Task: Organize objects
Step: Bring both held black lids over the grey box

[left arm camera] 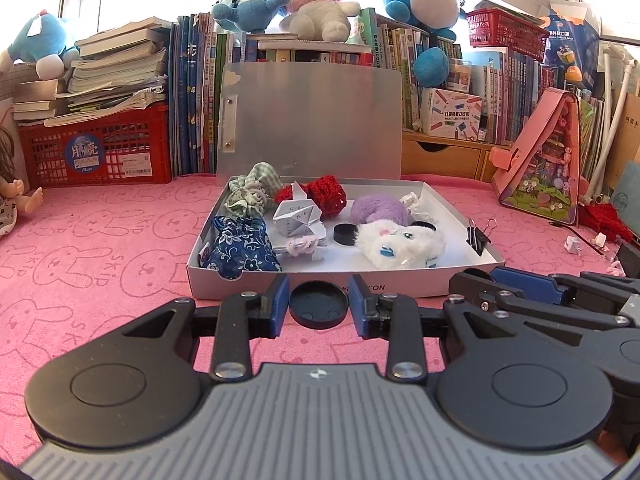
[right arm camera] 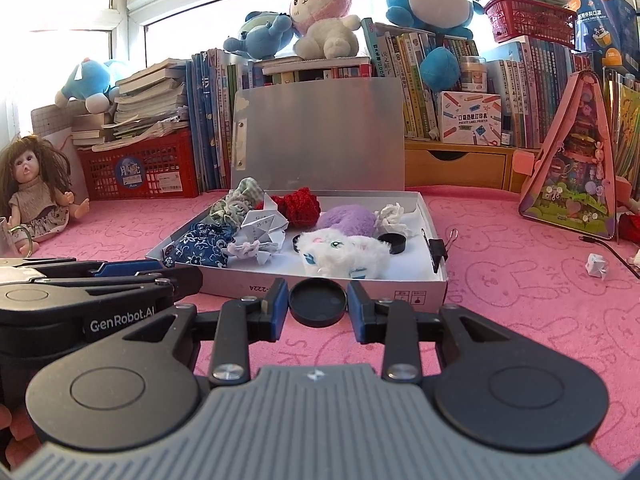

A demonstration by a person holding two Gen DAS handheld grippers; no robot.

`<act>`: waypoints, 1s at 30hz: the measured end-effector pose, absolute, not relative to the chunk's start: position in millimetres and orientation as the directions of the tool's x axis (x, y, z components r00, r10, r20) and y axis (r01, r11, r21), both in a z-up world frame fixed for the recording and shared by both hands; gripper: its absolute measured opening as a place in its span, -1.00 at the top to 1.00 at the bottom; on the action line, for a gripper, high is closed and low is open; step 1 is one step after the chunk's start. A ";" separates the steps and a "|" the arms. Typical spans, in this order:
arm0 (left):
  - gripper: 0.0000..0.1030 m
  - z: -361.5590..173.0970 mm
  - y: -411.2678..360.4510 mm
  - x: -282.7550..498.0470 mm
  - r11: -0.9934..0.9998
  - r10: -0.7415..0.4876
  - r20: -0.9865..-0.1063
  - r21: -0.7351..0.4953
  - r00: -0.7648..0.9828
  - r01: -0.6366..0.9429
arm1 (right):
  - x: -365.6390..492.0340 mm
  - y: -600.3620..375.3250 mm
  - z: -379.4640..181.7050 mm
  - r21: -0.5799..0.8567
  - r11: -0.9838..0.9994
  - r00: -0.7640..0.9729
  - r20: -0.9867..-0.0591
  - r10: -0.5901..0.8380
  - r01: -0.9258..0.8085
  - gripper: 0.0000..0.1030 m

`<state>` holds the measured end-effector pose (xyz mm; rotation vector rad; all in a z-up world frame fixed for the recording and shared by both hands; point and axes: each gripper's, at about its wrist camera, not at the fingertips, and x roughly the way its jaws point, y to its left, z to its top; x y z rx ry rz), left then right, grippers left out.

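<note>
Squarely ahead sits a shallow grey cardboard box [left arm camera: 320, 286] on the pink rabbit-print cloth [left arm camera: 100, 260], its lid standing upright behind it. Inside lie a green checked fabric pouch [left arm camera: 248, 194], a red crocheted piece [left arm camera: 326, 194], a white folded-paper figure [left arm camera: 294, 216], a blue floral cloth pouch [left arm camera: 242, 250], a purple fuzzy plush [left arm camera: 380, 208], a white fluffy cat toy [left arm camera: 398, 244] and a small black disc [left arm camera: 345, 236]. A black binder clip [left arm camera: 478, 238] grips the box's right wall.

A round black plastic cap [left arm camera: 318, 306] sits between the fingers of the left gripper [left arm camera: 319, 308], just in front of the box's front wall. Its hollow side faces up and towards the camera; being round, it has no long axis. The right wrist view shows a like black cap [right arm camera: 318, 302] between the fingers of the right gripper [right arm camera: 318, 304]. In both views the blue pads stand apart, close against the cap's rim; whether they press it I cannot tell.

Both grippers sit low over the cloth, side by side, pointing at the box.
</note>
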<state>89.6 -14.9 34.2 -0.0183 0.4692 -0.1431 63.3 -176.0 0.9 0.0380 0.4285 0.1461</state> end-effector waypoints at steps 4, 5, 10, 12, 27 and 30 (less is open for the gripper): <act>0.27 36.6 -15.6 95.1 0.990 -0.139 -0.446 -0.043 0.884 0.133 | 66.7 -176.8 1.4 0.065 0.989 0.900 -0.412 0.146 -0.131 0.27; 0.27 37.0 -16.1 96.5 0.990 -0.137 -0.445 -0.042 0.885 0.132 | 67.6 -176.8 1.4 0.064 0.989 0.900 -0.412 0.146 -0.131 0.27; 0.27 39.4 -16.7 104.6 0.991 -0.133 -0.444 -0.038 0.886 0.130 | 74.2 -176.7 4.0 0.054 0.990 0.904 -0.404 0.140 -0.130 0.27; 0.27 41.0 -17.5 107.8 0.991 -0.128 -0.438 -0.030 0.890 0.128 | 77.4 -177.5 6.0 0.057 0.990 0.905 -0.401 0.139 -0.127 0.27; 0.27 47.4 -11.5 141.5 0.994 -0.107 -0.429 -0.026 0.897 0.107 | 100.3 -178.8 8.5 0.039 0.992 0.908 -0.401 0.124 -0.119 0.27; 0.27 47.9 -10.2 150.6 0.994 -0.109 -0.431 -0.036 0.896 0.104 | 106.1 -178.1 9.8 0.037 0.992 0.909 -0.398 0.127 -0.123 0.27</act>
